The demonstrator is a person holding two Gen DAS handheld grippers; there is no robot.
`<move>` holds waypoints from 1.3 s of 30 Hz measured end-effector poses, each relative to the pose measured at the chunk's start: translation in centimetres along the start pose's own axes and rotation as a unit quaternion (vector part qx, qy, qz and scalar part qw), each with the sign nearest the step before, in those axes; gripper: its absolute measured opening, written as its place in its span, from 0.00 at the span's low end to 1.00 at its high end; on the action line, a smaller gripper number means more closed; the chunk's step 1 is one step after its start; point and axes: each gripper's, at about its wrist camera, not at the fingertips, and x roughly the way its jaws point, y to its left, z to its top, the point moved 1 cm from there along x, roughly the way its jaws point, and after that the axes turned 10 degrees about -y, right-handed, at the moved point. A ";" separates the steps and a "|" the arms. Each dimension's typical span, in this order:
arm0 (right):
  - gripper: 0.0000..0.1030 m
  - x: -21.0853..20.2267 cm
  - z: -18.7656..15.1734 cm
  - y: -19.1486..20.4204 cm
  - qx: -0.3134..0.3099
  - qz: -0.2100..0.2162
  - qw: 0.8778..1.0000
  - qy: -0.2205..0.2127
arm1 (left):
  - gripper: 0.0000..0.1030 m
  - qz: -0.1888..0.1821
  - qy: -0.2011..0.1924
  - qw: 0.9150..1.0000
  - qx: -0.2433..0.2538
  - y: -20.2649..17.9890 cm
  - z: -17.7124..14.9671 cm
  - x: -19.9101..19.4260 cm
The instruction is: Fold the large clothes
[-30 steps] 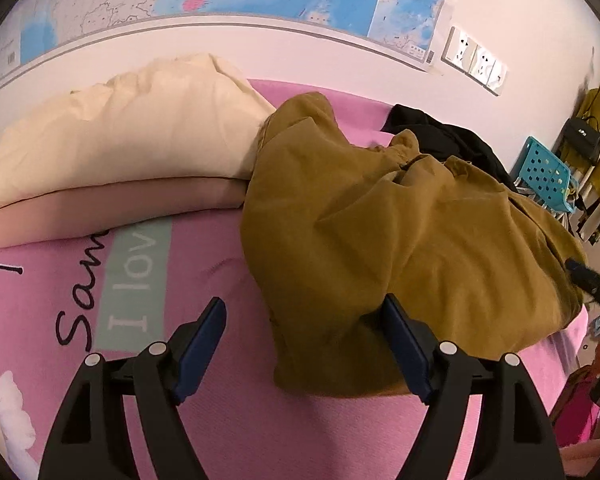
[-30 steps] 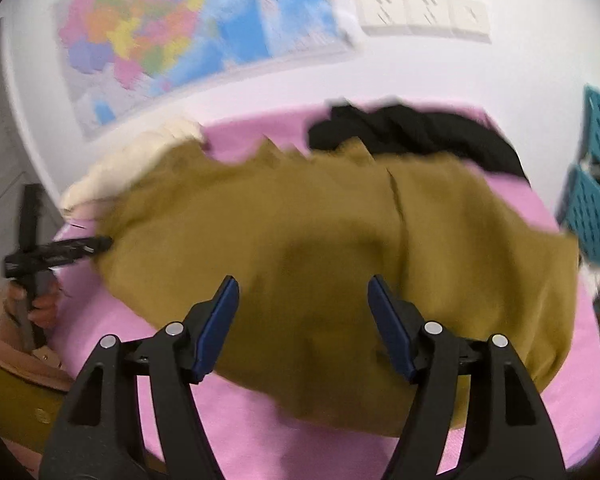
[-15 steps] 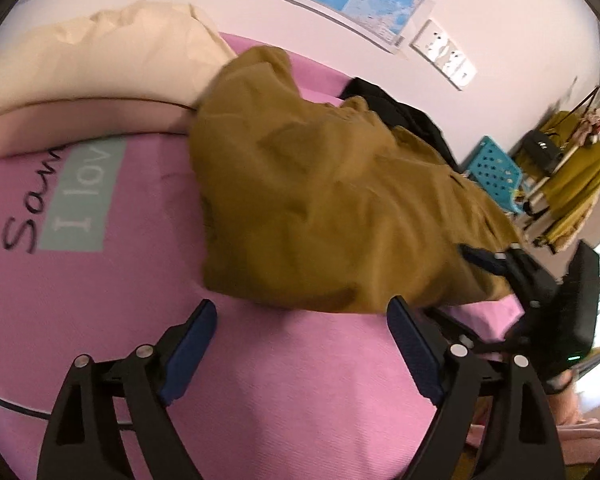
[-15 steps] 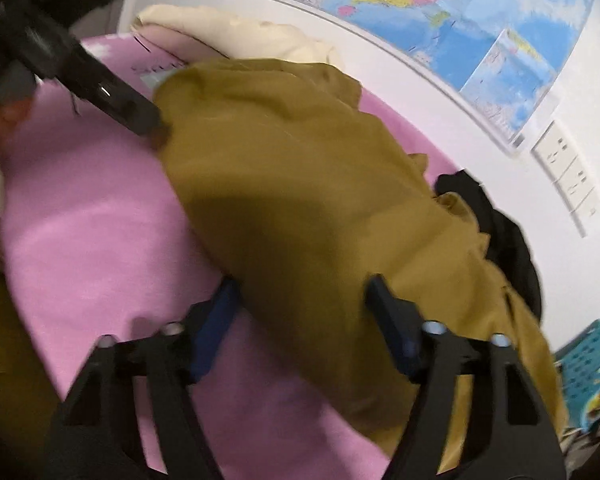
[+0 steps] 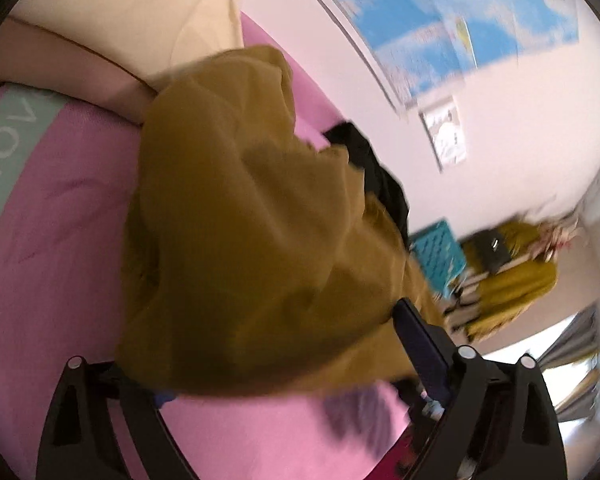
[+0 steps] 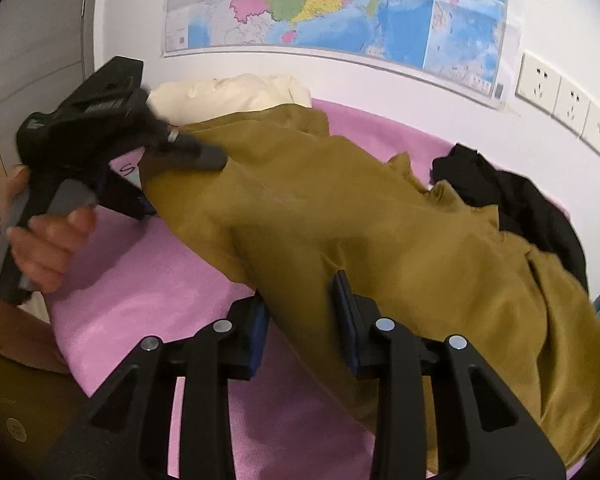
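A large mustard-brown garment (image 5: 252, 240) lies crumpled on the pink bed (image 5: 60, 220); it also shows in the right wrist view (image 6: 380, 240). My left gripper (image 5: 284, 360) is open, its jaws wide apart around the garment's near edge, the left finger partly hidden under cloth. It shows in the right wrist view (image 6: 148, 176) at the garment's far left end. My right gripper (image 6: 302, 316) has its jaws narrowed around a fold of the garment's near edge, the blue pads (image 6: 346, 316) against the cloth.
A cream pillow (image 6: 236, 92) and a black garment (image 6: 512, 200) lie at the back of the bed. A map (image 6: 340, 4) and wall sockets (image 6: 556, 96) are on the wall. A blue crate (image 5: 436, 252) and hanging clothes (image 5: 512, 280) stand beyond the bed.
My left gripper has moved forward onto the garment's edge and rolled. My right gripper's jaws have closed in around a fold of the garment.
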 end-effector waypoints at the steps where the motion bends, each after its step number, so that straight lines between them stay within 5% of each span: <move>1: 0.32 -0.1 -0.1 0.0 0.007 0.004 1.000 0.001 | 0.89 -0.004 -0.005 1.000 -0.010 0.0 0.2 0.3; 4: 0.45 -0.5 -0.4 -0.9 0.062 0.032 0.998 0.003 | 0.89 0.004 -0.006 1.000 -0.006 -0.3 0.5 1.0; 7: 0.68 -2.4 -1.0 -2.2 0.128 0.058 0.990 -0.004 | 0.73 0.035 -0.003 0.999 0.030 -0.7 0.1 1.7; 12: 0.80 -8.5 -5.1 -7.0 0.308 0.128 0.942 -0.019 | 0.52 0.060 -0.003 0.996 0.068 0.0 -0.1 1.3; 15: 0.80 -11.0 -8.1 -9.4 0.374 0.075 0.924 -0.016 | 0.49 0.067 0.003 0.994 0.088 -0.1 -0.1 0.9; 17: 0.80 -12.0 -9.8 -11.1 0.433 0.052 0.900 -0.027 | 0.48 0.065 0.005 0.993 0.096 -0.3 -0.2 0.8; 22: 0.81 -10.6 -11.3 -13.7 0.497 -0.022 0.866 -0.047 | 0.47 0.049 0.010 0.994 0.101 -1.0 0.2 0.8; 31: 0.88 -5.6 -8.7 -14.5 0.488 -0.140 0.859 -0.074 | 0.50 0.033 0.025 0.994 0.101 -0.5 0.2 1.4; 36: 0.85 -4.5 -8.4 -15.9 0.495 -0.130 0.853 -0.104 | 0.58 0.043 0.029 0.992 0.119 0.0 0.3 2.3; 39: 0.69 -3.9 -8.4 -17.2 0.515 -0.106 0.844 -0.109 | 0.65 0.046 0.023 0.990 0.133 -0.3 0.5 2.8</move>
